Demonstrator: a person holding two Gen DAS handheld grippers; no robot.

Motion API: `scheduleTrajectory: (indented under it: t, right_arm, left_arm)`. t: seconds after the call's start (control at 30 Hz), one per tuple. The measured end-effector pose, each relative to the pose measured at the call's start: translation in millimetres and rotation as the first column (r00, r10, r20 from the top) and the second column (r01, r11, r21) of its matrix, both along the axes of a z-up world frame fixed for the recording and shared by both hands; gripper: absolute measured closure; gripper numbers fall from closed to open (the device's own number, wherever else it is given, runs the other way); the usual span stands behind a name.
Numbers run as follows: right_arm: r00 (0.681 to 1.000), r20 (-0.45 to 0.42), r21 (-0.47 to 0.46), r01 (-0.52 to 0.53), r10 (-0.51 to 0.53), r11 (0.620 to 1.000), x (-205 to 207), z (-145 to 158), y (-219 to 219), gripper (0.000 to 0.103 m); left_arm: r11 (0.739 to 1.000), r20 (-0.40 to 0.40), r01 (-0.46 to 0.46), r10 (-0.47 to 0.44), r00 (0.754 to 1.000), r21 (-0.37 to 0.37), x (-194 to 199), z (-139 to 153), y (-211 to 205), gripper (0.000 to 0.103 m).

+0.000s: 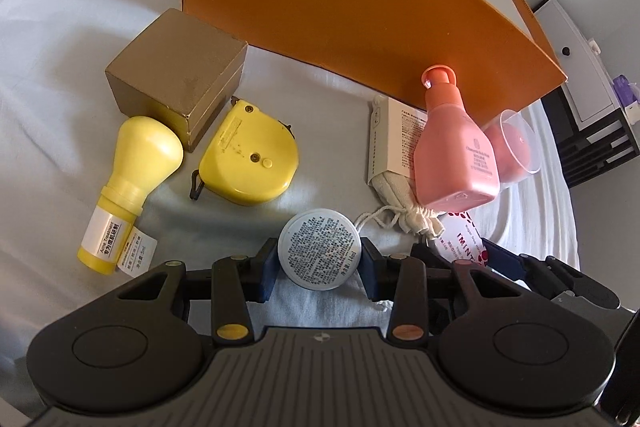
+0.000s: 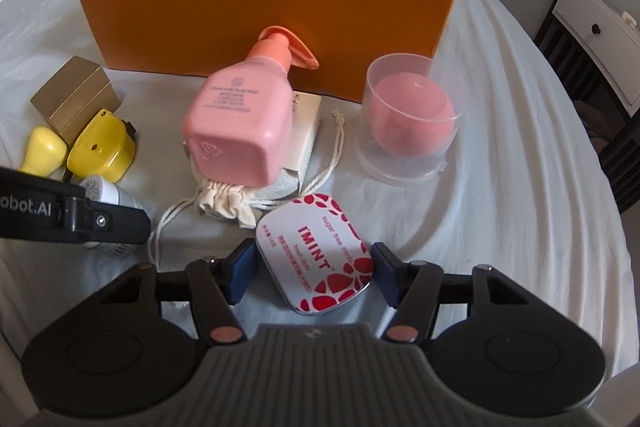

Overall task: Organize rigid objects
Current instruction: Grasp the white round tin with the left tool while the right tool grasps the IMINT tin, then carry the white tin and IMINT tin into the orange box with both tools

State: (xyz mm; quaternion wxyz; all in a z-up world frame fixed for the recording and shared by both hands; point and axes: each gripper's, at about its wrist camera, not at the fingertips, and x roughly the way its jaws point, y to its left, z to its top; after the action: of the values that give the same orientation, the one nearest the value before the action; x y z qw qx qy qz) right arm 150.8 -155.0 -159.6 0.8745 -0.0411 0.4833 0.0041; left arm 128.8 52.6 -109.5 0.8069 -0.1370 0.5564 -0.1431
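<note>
Both tongs straddle small tins on the cloth-covered desk.

Low centre of the left wrist view, the left tongs [image 1: 320, 259] clamp a round jar [image 1: 319, 249] by its rim: stiff, light, slippery. The right tongs [image 2: 314, 269] stand half open around the flat mint tin [image 2: 316, 253], pads apparently clear; its lid reads "IMINT sugar free mints".

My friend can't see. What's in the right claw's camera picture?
The right claw straddles a red-and-white mint tin on a grey cloth. Behind lie a pink bottle, a clear cup and an orange box.
</note>
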Motion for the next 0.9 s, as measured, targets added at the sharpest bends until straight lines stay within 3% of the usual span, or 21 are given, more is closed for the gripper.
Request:
scheduleTrajectory:
  t: [0.13,0.57,0.6,0.63,0.9]
  right_arm:
    - [1.000,0.010,0.000,-0.007,0.007,1.000,-6,3,0,0.049]
    - [0.993,0.103,0.024,-0.067,0.064,0.997,-34,40,7,0.054]
    - [0.992,0.106,0.039,-0.067,0.062,0.997,-35,44,6,0.060]
    - [0.993,0.099,0.054,-0.070,0.065,0.996,-36,47,4,0.080]
    - [0.992,0.105,0.085,-0.084,0.075,0.993,-38,54,1,0.085]
  left_arm:
    - [1.000,0.029,-0.004,0.004,1.000,-0.002,-3,8,-1,0.057]
    - [1.000,0.080,0.012,-0.013,0.997,0.010,-15,23,-5,0.057]
    - [1.000,0.084,0.015,-0.016,0.996,0.009,-15,24,-5,0.057]
    - [1.000,0.090,0.018,-0.019,0.996,0.010,-16,25,-6,0.057]
    - [0.999,0.151,0.035,-0.040,0.988,0.033,-25,38,-10,0.057]
